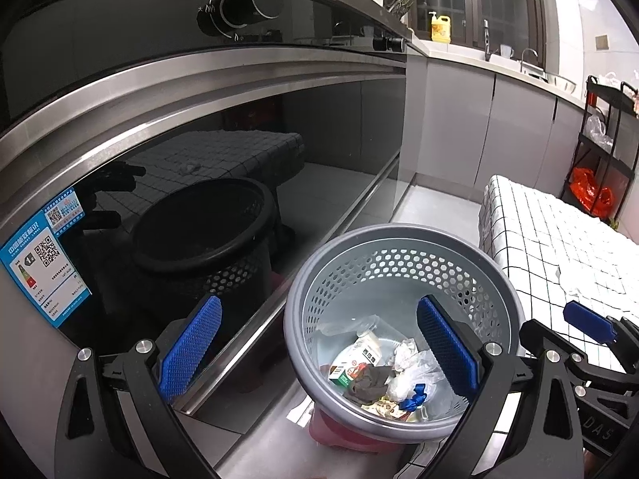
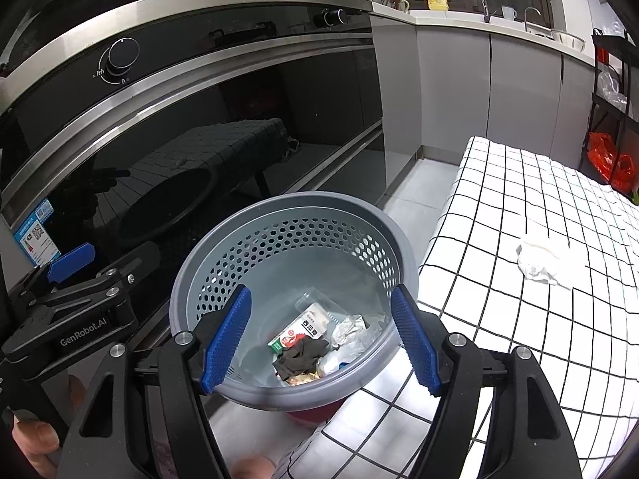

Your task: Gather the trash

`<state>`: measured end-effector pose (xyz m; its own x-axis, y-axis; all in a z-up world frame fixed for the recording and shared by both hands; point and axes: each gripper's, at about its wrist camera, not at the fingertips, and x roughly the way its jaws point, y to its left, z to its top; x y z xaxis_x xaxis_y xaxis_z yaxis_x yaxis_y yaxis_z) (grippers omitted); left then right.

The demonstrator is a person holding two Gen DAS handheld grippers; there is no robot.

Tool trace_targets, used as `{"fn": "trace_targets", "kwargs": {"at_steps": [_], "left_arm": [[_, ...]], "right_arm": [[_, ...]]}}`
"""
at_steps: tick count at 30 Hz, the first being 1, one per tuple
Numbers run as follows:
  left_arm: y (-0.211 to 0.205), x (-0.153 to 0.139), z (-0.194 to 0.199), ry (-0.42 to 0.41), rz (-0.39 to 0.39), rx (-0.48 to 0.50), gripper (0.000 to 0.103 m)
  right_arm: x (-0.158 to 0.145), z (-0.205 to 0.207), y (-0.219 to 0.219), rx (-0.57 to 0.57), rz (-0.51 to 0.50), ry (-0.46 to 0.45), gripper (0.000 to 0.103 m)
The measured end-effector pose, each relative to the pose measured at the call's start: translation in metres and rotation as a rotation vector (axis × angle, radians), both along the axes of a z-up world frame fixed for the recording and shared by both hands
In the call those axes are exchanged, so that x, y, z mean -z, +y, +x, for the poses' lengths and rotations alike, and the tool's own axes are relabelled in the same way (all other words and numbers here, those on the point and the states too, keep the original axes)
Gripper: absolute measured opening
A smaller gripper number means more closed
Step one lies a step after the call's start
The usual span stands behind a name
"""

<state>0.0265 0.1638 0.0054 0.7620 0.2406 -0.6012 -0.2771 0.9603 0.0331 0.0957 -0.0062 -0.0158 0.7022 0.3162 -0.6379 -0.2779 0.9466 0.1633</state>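
A grey perforated waste basket (image 1: 399, 251) (image 2: 287, 215) stands on the floor between the oven front and a checked table. Inside lie a small carton (image 2: 297, 331), a dark rag (image 2: 299, 357), crumpled plastic (image 1: 415, 371) and a blue scrap (image 1: 415, 393). My left gripper (image 1: 319, 351) hovers over the basket's near left rim, open with nothing between its blue pads (image 1: 447, 345). My right gripper (image 2: 319, 343) hangs above the basket, open and empty, its pads (image 2: 225, 339) framing the trash. A crumpled white tissue (image 2: 539, 261) lies on the checked table (image 2: 519, 319).
A glossy black oven door (image 1: 199, 183) with a blue label (image 1: 40, 271) rises at the left. Grey cabinets (image 1: 459, 119) and a counter with a yellow bottle (image 1: 440, 27) run along the back. A black rack (image 1: 603, 151) with red bags stands far right.
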Motion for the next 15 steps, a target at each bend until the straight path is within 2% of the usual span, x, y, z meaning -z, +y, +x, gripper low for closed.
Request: {"fn": "trace_targets", "kwargs": {"at_steps": [15], "left_arm": [[-0.0016,-0.0008,-0.0021,-0.004,0.004,0.008,0.097]], "right_arm": [[0.0006,-0.0004,0.0013,-0.001,-0.004,-0.001,0.069]]}}
